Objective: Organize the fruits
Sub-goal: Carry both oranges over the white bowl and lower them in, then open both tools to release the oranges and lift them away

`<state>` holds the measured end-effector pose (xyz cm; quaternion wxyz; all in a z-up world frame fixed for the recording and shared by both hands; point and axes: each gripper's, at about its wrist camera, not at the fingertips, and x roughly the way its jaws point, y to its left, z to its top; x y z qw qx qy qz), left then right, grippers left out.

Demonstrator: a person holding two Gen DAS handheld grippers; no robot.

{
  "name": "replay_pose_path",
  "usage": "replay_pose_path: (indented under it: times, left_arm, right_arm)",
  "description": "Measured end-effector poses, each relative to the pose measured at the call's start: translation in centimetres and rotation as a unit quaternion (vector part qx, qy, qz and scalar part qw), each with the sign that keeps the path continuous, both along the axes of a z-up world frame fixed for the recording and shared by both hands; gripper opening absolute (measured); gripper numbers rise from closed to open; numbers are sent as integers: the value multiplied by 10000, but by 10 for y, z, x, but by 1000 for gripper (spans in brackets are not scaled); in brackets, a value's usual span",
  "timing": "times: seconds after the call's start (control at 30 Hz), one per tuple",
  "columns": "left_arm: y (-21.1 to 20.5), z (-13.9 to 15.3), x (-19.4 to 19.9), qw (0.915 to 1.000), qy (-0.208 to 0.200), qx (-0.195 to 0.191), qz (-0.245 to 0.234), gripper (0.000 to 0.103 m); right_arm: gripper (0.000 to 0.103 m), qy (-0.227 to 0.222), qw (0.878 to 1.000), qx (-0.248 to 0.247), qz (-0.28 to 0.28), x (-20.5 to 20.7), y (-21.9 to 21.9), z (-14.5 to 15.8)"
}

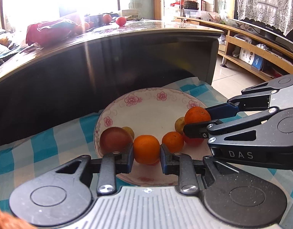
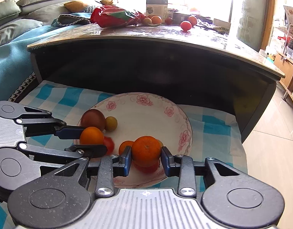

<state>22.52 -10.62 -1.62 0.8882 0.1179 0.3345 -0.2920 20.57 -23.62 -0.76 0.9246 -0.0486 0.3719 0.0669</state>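
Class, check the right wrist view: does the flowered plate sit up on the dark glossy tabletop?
No, the plate rests on the blue checked cloth below the tabletop.

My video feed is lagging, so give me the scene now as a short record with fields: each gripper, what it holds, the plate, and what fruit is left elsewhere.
left gripper: shut on an orange, over the plate's near-left part
right gripper: shut on a second orange, over the plate's near-right part
plate: floral rim, on a blue checked cloth
fruit on plate: third orange, dark red fruit, two small yellow fruits, red ones partly hidden
table: behind, higher; more fruit and a red bag on it
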Motion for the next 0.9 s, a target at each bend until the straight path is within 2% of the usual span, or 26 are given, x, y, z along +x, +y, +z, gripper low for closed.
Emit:
replay_pose_path:
  times: [0.33, 0.43, 0.9]
  left_arm:
    - [-10, -4, 0, 9996, -144, 180, -149, 37]
    - [-8, -4, 1, 9997, -129, 128, -151, 37]
    - [-5, 6, -1, 9999, -85, 2, -123, 41]
  right_arm:
    - [30, -58, 10000, 28, -62, 10, 0, -2]
    - [30, -122, 9999, -122, 1, 9, 6, -2]
    - [32, -197, 9997, -92, -101, 10, 5, 4]
